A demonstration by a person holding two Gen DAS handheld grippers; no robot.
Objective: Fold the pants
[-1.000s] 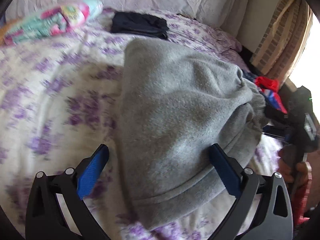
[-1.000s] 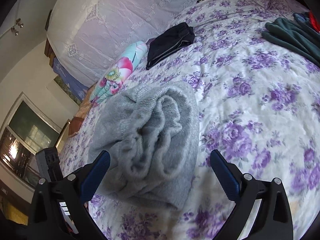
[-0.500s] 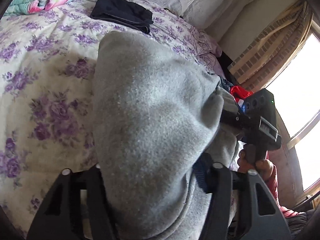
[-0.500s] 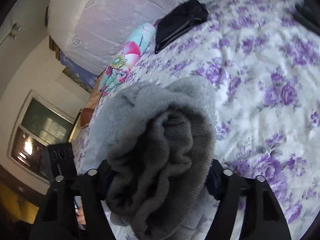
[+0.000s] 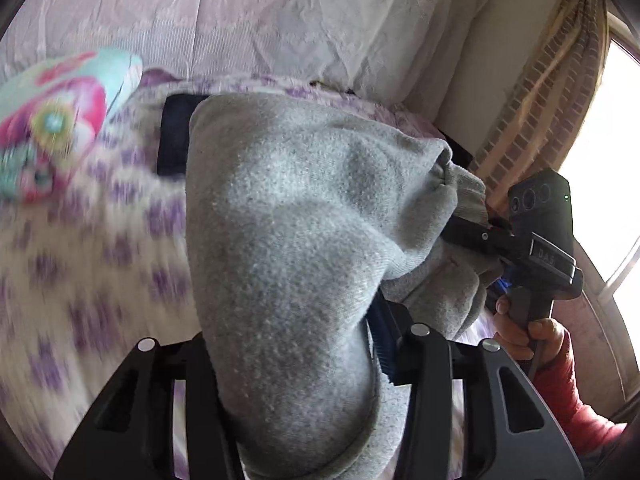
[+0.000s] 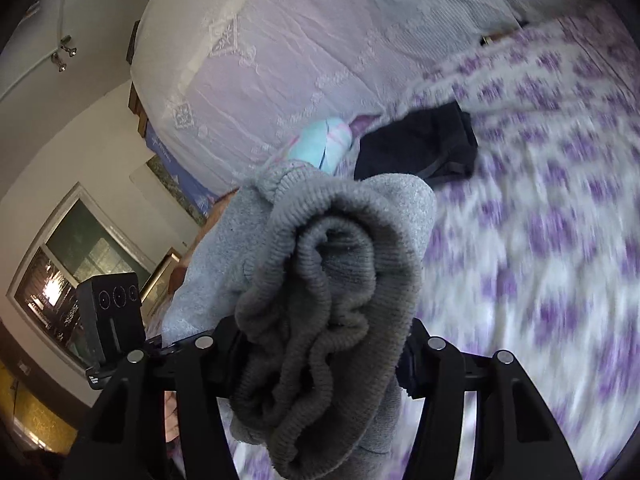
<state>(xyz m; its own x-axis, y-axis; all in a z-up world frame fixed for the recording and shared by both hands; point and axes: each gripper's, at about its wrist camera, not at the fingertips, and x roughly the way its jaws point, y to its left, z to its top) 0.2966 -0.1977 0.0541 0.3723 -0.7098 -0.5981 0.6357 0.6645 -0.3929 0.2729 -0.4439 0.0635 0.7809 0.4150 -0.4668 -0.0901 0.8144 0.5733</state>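
My left gripper and right gripper each clamp one end of the folded grey pants, lifted above the bed; an uneven pull could undo the fold.

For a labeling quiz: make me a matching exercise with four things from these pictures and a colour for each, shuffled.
Things:
1. pants
2. folded garment
3. bedspread
4. pillow

Colours:
A. white with purple flowers
B. turquoise and pink
C. grey
D. black

Pairs: 1-C, 2-D, 3-A, 4-B
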